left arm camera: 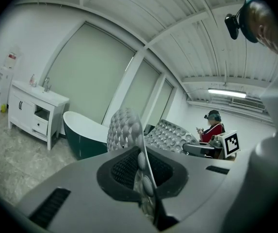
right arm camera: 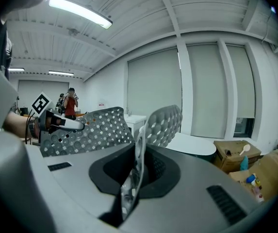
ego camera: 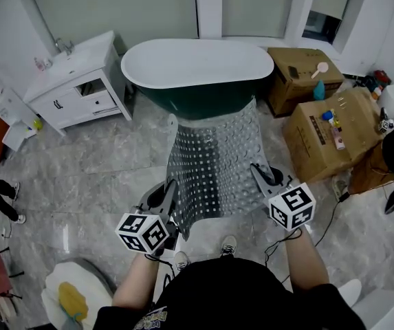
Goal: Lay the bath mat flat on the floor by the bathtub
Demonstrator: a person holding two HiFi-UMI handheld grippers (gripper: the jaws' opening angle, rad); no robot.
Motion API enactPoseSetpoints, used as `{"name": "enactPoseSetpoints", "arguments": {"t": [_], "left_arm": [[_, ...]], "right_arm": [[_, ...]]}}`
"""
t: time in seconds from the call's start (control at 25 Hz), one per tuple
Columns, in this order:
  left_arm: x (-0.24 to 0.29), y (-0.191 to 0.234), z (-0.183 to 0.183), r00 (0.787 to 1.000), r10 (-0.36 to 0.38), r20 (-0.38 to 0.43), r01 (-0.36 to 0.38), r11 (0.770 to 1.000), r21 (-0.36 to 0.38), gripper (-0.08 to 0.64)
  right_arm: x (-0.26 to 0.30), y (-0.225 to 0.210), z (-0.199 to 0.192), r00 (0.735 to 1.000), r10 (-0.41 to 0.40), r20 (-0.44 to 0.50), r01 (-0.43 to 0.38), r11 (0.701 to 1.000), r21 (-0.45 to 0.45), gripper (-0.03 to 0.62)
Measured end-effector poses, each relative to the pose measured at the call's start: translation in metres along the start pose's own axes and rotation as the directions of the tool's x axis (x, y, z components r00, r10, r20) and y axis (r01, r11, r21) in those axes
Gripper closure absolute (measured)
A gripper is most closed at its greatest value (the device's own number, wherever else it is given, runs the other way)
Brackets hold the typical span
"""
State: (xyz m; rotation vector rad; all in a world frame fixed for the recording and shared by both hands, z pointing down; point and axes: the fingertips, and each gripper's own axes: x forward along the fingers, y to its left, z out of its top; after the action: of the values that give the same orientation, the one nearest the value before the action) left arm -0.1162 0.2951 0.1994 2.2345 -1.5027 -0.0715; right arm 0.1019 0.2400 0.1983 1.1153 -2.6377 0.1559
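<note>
A grey, see-through bath mat [ego camera: 214, 160] studded with small cups hangs in the air in front of the dark green bathtub [ego camera: 200, 71]. My left gripper [ego camera: 171, 196] is shut on its near left edge, and my right gripper [ego camera: 258, 174] is shut on its near right edge. In the left gripper view the mat [left arm camera: 124, 130] stands up thin between the closed jaws. The right gripper view shows the mat [right arm camera: 163, 123] pinched the same way, with the left gripper [right arm camera: 61, 123] across from it. The mat's far end droops toward the tub.
A white vanity [ego camera: 76, 81] stands left of the tub. Cardboard boxes [ego camera: 331, 133] with bottles sit to the right, with a cable [ego camera: 337, 205] on the marble floor [ego camera: 86, 177]. A white toilet [ego camera: 73, 291] is at my lower left. A person [left arm camera: 214, 127] stands far off.
</note>
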Motion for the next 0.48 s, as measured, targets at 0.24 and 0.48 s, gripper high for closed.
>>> {"name": "enactPoseSetpoints", "arguments": {"t": [0.24, 0.48], "left_arm": [[0.033, -0.024, -0.003, 1.0, 0.014, 0.003, -0.014, 1.0, 0.001, 0.531], [0.059, -0.049, -0.007, 1.0, 0.023, 0.0, -0.023, 1.0, 0.002, 0.529]], "right_arm": [[-0.006, -0.041, -0.006, 1.0, 0.019, 0.0, -0.019, 1.0, -0.001, 0.56], [-0.014, -0.074, -0.009, 0.999, 0.039, 0.01, -0.04, 0.999, 0.013, 0.56]]}}
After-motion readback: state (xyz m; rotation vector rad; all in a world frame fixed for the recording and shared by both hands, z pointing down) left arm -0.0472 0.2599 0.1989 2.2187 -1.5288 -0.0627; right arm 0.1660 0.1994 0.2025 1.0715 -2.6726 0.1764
